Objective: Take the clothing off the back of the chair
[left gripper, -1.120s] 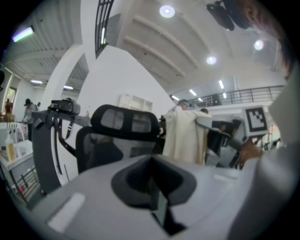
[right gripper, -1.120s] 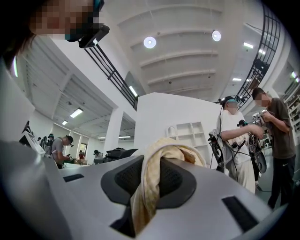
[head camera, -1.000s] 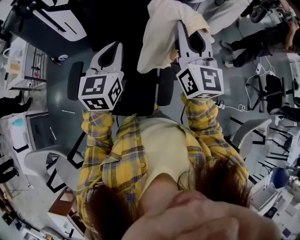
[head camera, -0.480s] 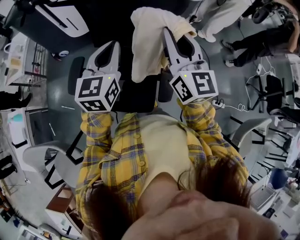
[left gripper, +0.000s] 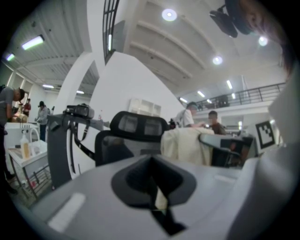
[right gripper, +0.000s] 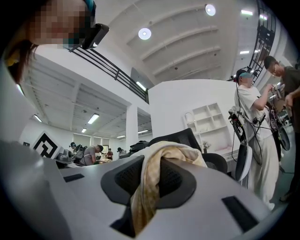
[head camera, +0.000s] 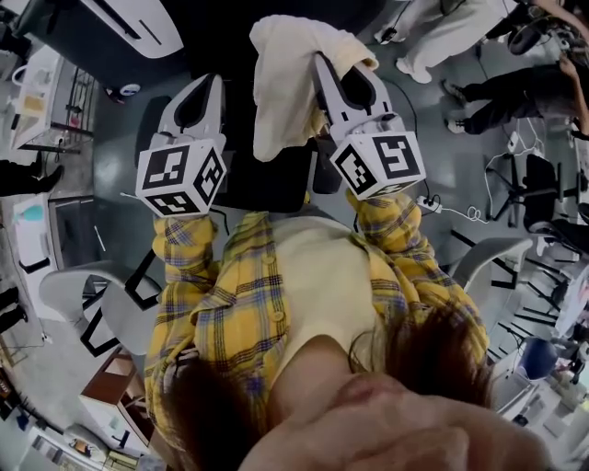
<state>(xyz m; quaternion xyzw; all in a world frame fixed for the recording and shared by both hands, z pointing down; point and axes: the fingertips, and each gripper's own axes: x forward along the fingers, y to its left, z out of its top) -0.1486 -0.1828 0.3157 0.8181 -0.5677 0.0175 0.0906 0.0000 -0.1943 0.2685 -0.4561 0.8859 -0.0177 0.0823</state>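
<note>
The cream clothing [head camera: 281,87] hangs bunched from my right gripper [head camera: 325,64], clear of the black chair [head camera: 267,189] below it. In the right gripper view the cloth [right gripper: 146,187] runs down between the jaws of that gripper [right gripper: 150,169], which are shut on it, with the chair's back [right gripper: 180,137] behind. My left gripper [head camera: 208,85] stands to the left of the cloth, apart from it. Its jaws [left gripper: 151,165] meet with only a thin slit and hold nothing. Ahead of it I see the chair's headrest [left gripper: 136,126] and the cream garment [left gripper: 185,146].
People stand and sit at the upper right, one in black trousers [head camera: 502,87], one in pale trousers [head camera: 442,28]. A white chair [head camera: 497,262] and floor cables [head camera: 469,213] lie to the right. Desks [head camera: 37,244] line the left side. A person in white [right gripper: 253,122] stands close on the right.
My right gripper has carried the cream clothing leftward and a little lower, off the chair's back. The left gripper has shifted slightly left. Both grips look unchanged.
</note>
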